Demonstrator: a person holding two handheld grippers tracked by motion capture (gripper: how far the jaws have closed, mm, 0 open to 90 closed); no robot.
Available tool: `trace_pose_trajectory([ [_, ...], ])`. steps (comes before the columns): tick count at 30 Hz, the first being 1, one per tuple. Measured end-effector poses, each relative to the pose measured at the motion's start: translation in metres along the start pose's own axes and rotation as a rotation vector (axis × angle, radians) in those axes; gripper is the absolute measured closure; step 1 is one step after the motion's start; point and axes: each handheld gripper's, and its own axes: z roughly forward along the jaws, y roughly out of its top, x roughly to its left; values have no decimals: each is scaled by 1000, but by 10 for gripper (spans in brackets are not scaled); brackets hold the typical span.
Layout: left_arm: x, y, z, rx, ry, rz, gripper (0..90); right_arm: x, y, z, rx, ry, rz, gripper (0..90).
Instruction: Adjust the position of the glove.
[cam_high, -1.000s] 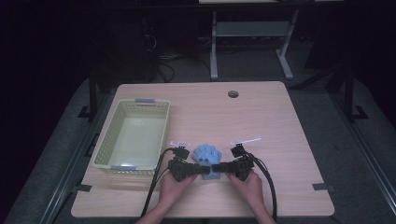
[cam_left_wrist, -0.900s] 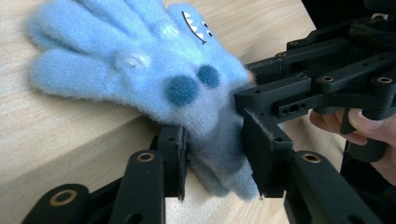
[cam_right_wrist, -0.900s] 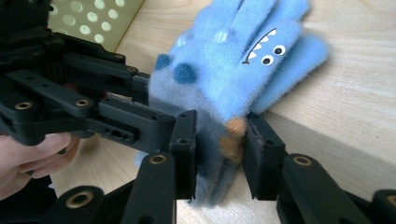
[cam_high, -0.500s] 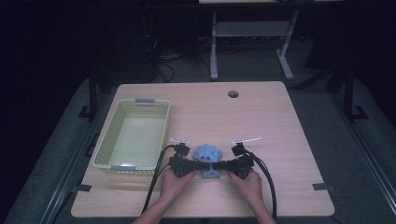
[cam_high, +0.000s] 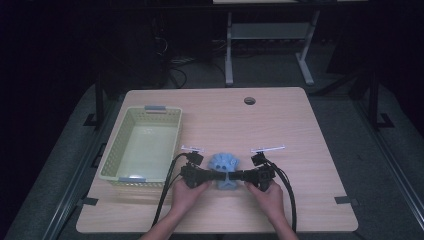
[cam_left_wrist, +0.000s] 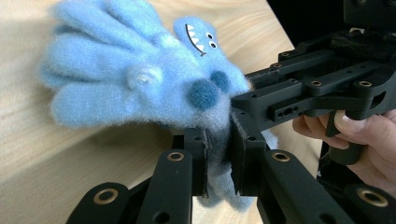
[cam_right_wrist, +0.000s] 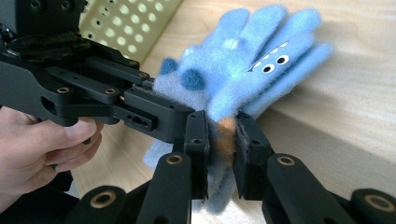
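Both grippers, left (cam_high: 216, 175) and right (cam_high: 239, 175), have just closed fingers on glove (cam_high: 222, 164) cuff, bottom centre, probably to spread it.

We see a light wooden tabletop (cam_high: 300, 130) with rounded corners and a small dark round hole (cam_high: 249, 100) near its far edge. On its left side sits a pale green perforated basket (cam_high: 111, 161), lengthwise toward us. A fuzzy blue glove (cam_high: 222, 165) lies near the front edge, just right of the basket.
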Motion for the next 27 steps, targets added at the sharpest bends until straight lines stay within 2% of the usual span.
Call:
trace_pose_trajectory([
  [2, -2, 1, -2, -4, 0, 4, 785, 2, 1, -1, -1, -1, -1, 775],
  [3, -5, 4, -5, -10, -3, 17, 785, 6, 4, -4, -9, -5, -19, 775],
  [7, -9, 8, -13, -23, -5, 40, 785, 14, 9, -9, -16, -6, -38, 776],
  [8, -12, 11, -18, -28, -4, 58, 785, 19, 13, -11, -16, -4, -51, 776],
  [11, -14, 13, -22, -37, -8, 63, 785, 23, 17, -13, -21, -6, -66, 776],
  [12, -15, 16, -28, -39, -11, 74, 785, 29, 21, -15, -27, -4, -76, 776],
  [21, -15, 21, -47, -45, -10, 89, 785, 45, 33, -11, -20, 0, -109, 777],
  [27, -17, 28, -65, -66, 3, 100, 785, 61, 47, -9, -21, -10, -147, 777],
])
